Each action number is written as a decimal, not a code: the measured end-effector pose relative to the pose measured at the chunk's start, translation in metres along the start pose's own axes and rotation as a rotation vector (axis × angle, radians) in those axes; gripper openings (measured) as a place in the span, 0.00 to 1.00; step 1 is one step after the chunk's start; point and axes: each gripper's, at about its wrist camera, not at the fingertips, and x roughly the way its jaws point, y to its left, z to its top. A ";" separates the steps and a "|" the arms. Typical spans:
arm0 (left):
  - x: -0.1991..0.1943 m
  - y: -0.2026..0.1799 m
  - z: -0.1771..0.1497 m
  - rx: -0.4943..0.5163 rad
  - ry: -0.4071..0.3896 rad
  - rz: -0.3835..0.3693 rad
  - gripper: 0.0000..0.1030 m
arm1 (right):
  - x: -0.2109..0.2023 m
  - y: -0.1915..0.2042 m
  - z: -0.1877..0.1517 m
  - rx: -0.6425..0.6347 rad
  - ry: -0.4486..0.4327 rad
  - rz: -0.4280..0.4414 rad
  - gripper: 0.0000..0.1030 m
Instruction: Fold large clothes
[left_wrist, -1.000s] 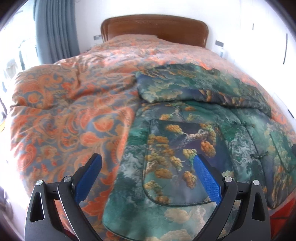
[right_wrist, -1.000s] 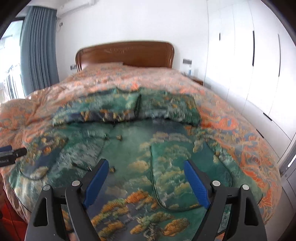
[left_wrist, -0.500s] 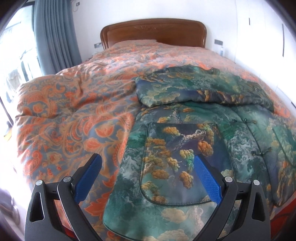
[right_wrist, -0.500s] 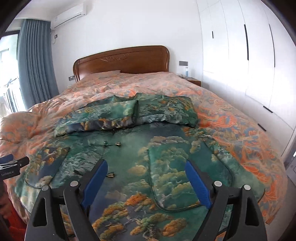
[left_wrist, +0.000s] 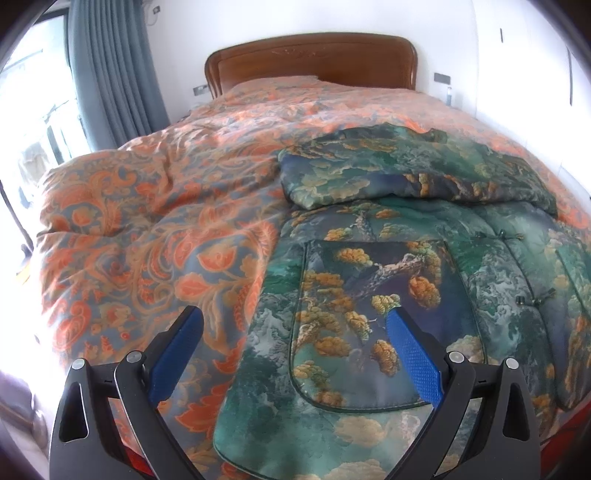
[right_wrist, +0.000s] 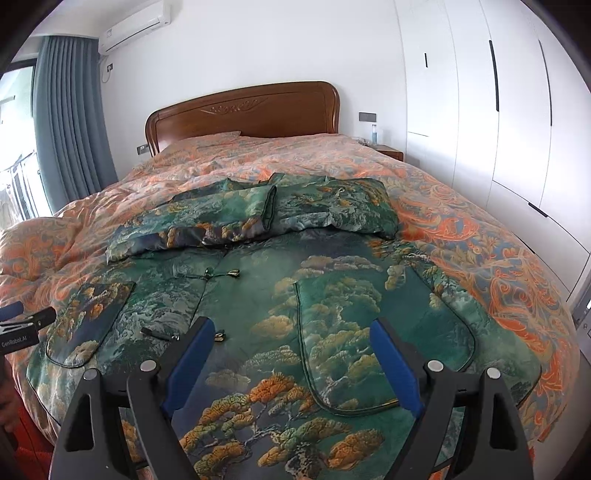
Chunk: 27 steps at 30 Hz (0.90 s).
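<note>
Your green patterned jacket (right_wrist: 258, 302) spread flat on the bed (right_wrist: 480, 251), sleeves folded across its top, your left gripper (left_wrist: 291, 332) and right gripper (right_wrist: 291, 343) hovering over its hem, fingers wide apart, holding nothing

Daylight floods in from the window (left_wrist: 33, 122) on the left, blown out to white glare. Both fisheye views stay sharp, bending and darkening at the corners.

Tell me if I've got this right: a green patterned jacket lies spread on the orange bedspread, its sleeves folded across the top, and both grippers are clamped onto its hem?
Not quite. The green patterned jacket does lie on the orange bedspread with sleeves folded across, but the left gripper and right gripper hover open, holding nothing, as both wrist views show.
</note>
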 end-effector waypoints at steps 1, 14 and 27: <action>0.001 0.000 0.000 0.001 0.002 0.002 0.97 | 0.000 0.001 0.000 -0.005 0.001 0.001 0.85; 0.029 0.093 0.003 -0.145 0.130 -0.040 0.98 | -0.008 -0.076 0.051 -0.049 -0.007 -0.045 0.85; 0.052 0.081 -0.036 -0.122 0.384 -0.374 0.81 | 0.055 -0.169 0.011 0.107 0.524 0.224 0.85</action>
